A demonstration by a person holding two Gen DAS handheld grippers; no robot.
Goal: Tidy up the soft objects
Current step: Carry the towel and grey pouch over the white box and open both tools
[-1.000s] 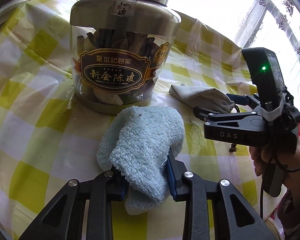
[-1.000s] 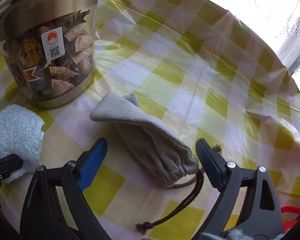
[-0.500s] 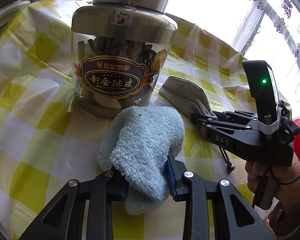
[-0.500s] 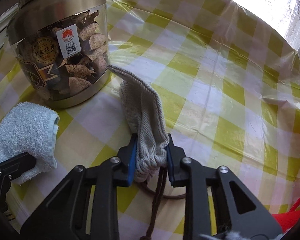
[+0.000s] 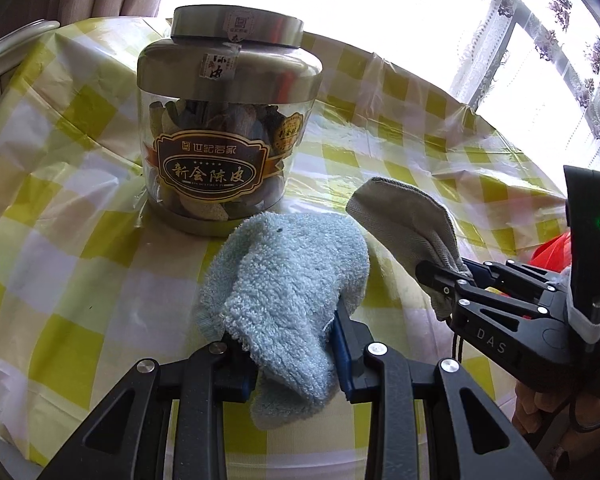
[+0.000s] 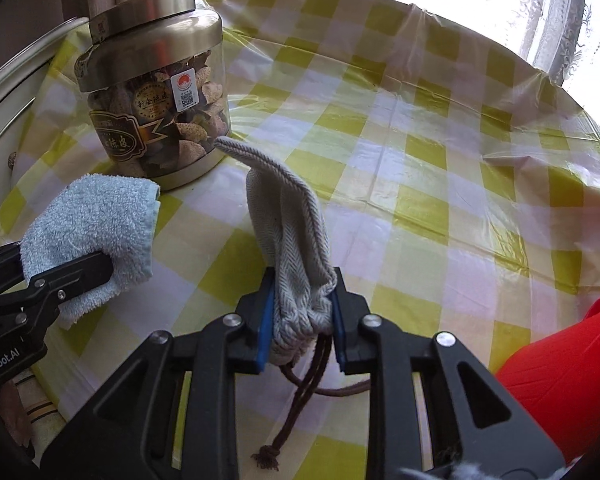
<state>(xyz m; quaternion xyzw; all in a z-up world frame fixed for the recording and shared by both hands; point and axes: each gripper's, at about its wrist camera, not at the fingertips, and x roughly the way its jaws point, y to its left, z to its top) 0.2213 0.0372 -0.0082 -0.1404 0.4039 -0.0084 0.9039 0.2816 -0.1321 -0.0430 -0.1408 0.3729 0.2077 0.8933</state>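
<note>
We hold one soft thing in each gripper. Our left gripper [image 5: 292, 344] is pinched on the blue towel [image 5: 288, 292], gripping its near end so the bunched cloth reaches away from us toward the jar [image 5: 224, 136]; its far edge lies just beside the jar's base, and we cannot tell whether it rests on the bench [image 5: 60, 240] or hangs a little above it. Our right gripper [image 6: 302, 320] is pressed together on the gathered mouth of the grey drawstring pouch [image 6: 288, 232], with the brown cord [image 6: 300, 392] dangling back under the jaws. The pouch stands up and forward from the grip, its long axis running away from us with its closed end tipped toward the jar.

What the coming move turns on is how the two cloths lie to each other. The pouch sits just to the right of the towel, near but apart, both pointing the same way, toward the far side. Seen from the left wrist, the pouch's free end reaches level with the towel's far edge. We judge that each item is already in the hand nearest it, so neither needs passing across. Setting them side by side or stacked should call for only a short sideways move. The loose cord could snag on the way.
</note>
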